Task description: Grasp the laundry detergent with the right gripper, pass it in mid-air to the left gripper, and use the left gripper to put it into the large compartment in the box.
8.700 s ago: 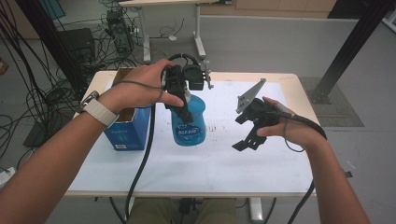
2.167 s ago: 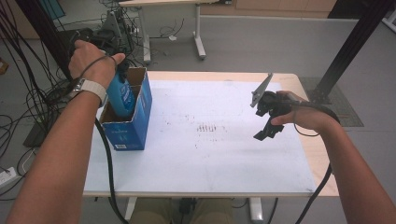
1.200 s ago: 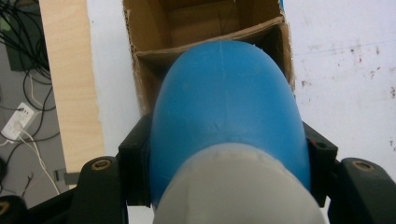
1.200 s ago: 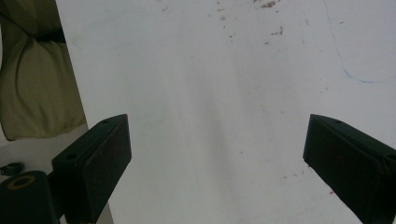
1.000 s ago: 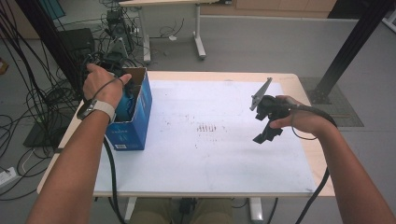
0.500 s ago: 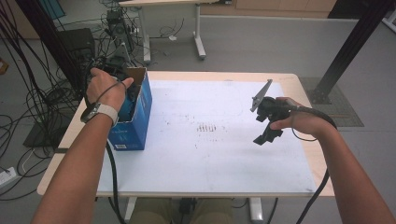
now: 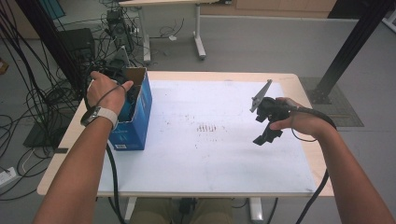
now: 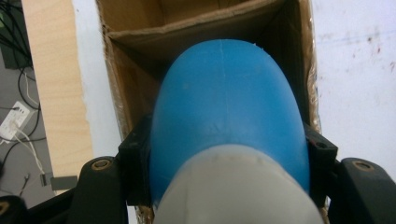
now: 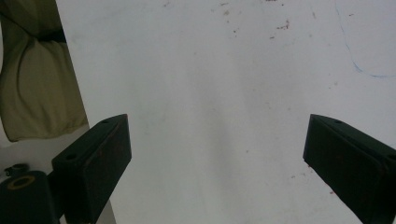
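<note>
A blue bottle (image 8: 229,102) with a pale grey top (image 8: 238,191) hangs inside an open cardboard box (image 8: 135,98). My left gripper (image 8: 224,154) is shut on the bottle, one black jaw pressed to each side. In the high view the box (image 7: 135,123) is blue outside and stands at the table's left edge. There my left hand covers most of my left gripper (image 7: 130,98), which reaches down into the box. My right gripper (image 7: 262,139) hovers over the right half of the table. Its jaws stand wide apart over the bare white surface (image 9: 219,154), with nothing between them.
The white mat (image 7: 210,154) covers most of the wooden table (image 7: 60,158) and has small reddish stains at its middle. Cables and a black stand crowd the floor to the left, and a black post (image 7: 350,51) rises at the back right.
My left gripper carried the bottle from mid-table to the box, then lowered it inside; the hand sits slightly lower than a second ago. The right gripper has barely moved.
</note>
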A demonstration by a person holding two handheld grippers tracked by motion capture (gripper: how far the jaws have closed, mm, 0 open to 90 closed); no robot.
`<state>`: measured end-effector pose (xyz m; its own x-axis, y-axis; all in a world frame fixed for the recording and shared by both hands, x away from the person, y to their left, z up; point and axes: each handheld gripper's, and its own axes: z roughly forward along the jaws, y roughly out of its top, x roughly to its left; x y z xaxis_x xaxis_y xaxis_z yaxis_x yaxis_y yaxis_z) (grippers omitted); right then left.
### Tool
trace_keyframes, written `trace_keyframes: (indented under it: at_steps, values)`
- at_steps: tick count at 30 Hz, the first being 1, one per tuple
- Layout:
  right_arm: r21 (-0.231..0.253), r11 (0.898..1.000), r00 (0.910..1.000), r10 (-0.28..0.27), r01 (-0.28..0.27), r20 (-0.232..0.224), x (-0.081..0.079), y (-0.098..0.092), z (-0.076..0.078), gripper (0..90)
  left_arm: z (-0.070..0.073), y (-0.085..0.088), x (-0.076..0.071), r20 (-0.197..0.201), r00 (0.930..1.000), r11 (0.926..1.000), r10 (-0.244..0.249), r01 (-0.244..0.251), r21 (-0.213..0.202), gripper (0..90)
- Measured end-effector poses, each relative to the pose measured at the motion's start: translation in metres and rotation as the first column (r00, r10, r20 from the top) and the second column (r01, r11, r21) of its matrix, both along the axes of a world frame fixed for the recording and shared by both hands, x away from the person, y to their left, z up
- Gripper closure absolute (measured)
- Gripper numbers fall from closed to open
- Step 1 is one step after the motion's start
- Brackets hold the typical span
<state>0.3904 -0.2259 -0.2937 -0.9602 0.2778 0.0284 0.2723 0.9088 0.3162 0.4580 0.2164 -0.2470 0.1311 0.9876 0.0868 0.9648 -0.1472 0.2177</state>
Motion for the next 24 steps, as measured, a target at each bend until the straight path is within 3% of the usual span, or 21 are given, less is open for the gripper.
trace_keyframes:
  at_steps: [24]
  values:
    - [0.004,1.000,0.9999,-0.005,0.005,-0.009,-0.002,-0.002,-0.004,7.6,-0.021,0.000,0.002,-0.031,0.9995,0.9999,-0.012,0.012,0.003,37.6]
